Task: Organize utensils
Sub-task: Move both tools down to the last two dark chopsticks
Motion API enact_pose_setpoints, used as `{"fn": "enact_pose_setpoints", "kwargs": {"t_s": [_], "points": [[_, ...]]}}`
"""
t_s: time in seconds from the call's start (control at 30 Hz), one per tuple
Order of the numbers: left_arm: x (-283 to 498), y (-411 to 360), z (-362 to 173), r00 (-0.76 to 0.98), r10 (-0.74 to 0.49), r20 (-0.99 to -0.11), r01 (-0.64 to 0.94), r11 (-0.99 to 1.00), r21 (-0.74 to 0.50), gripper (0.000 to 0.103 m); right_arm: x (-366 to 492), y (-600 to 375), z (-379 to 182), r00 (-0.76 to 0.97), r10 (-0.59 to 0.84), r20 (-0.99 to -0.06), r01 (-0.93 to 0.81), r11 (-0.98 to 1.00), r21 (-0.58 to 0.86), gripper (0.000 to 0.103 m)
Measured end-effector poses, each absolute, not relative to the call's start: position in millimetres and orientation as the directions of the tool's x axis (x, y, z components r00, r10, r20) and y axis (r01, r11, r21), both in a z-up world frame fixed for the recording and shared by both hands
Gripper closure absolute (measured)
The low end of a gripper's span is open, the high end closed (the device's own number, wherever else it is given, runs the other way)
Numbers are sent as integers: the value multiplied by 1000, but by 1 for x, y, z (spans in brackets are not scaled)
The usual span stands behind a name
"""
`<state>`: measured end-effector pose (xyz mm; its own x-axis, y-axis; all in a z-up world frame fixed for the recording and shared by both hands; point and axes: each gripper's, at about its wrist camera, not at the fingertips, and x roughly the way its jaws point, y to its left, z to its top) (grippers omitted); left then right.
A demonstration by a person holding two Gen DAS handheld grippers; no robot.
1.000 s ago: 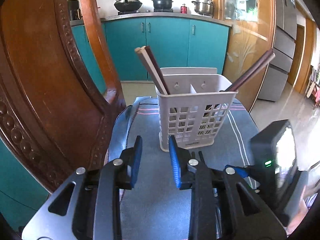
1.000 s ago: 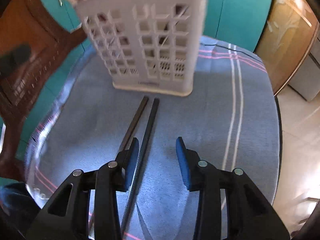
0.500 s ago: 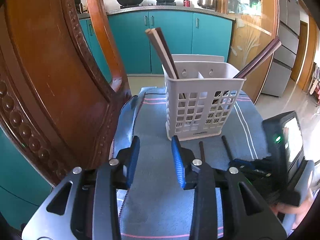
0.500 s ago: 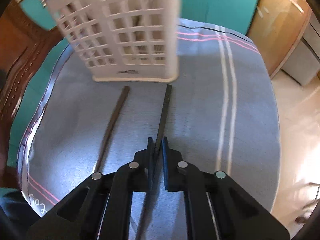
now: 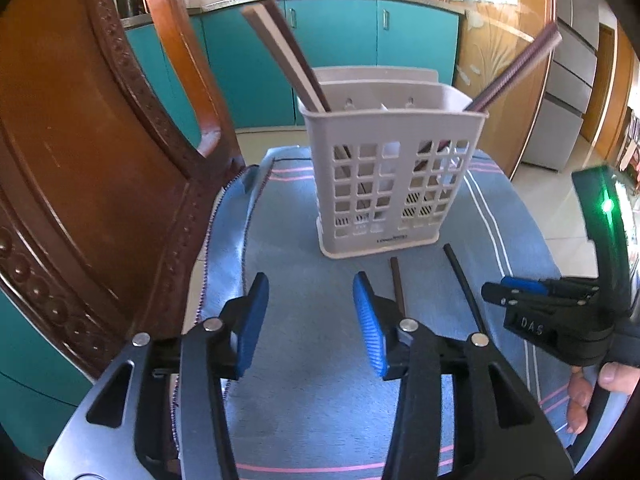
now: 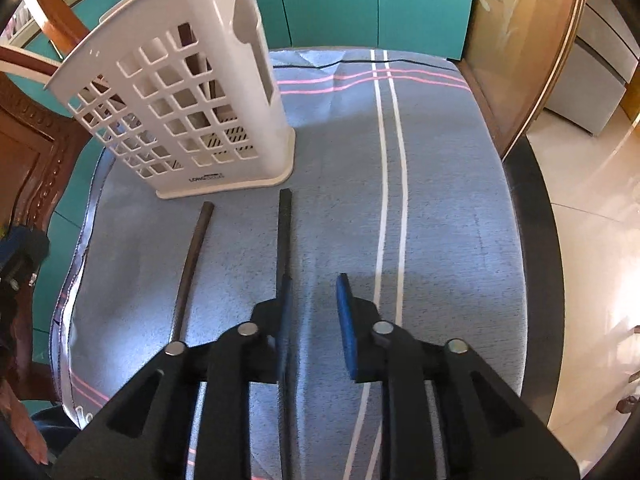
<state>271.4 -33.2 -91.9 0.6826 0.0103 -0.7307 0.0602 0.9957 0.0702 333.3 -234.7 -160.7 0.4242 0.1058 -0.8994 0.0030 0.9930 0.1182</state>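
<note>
Right wrist view: several chopsticks stand in the white plastic lattice utensil holder (image 6: 180, 112); two dark chopsticks (image 6: 285, 236) lie on the blue cloth-covered table (image 6: 460, 200). Both the right tool (image 6: 312, 312) and left tool (image 5: 308, 320) are opening, empty.

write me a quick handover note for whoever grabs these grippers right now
Left gripper: fingers opening, nothing between them, hovering over the blue cloth short of the holder.
Right gripper: fingers opening; black chopstick lies along its left finger, not clamped.
White utensil holder stands upright on the cloth. Light and brown chopsticks lean in its left compartment, a dark pair in the right.
Left to do: the black chopstick and the brown chopstick lie apart on the cloth before the holder; both need putting in.
</note>
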Motion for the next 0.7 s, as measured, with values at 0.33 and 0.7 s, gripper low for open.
{"fn": "enact_pose_setpoints", "kwargs": {"t_s": [0.33, 0.7], "points": [[273, -61, -122, 632, -2, -775, 124, 987, 98, 49, 343, -235, -156, 435, 95, -895, 25, 993, 118, 67], [283, -82, -168, 523, -29, -852, 175, 982, 74, 45, 340, -240, -158, 434, 89, -896, 35, 993, 115, 60]]}}
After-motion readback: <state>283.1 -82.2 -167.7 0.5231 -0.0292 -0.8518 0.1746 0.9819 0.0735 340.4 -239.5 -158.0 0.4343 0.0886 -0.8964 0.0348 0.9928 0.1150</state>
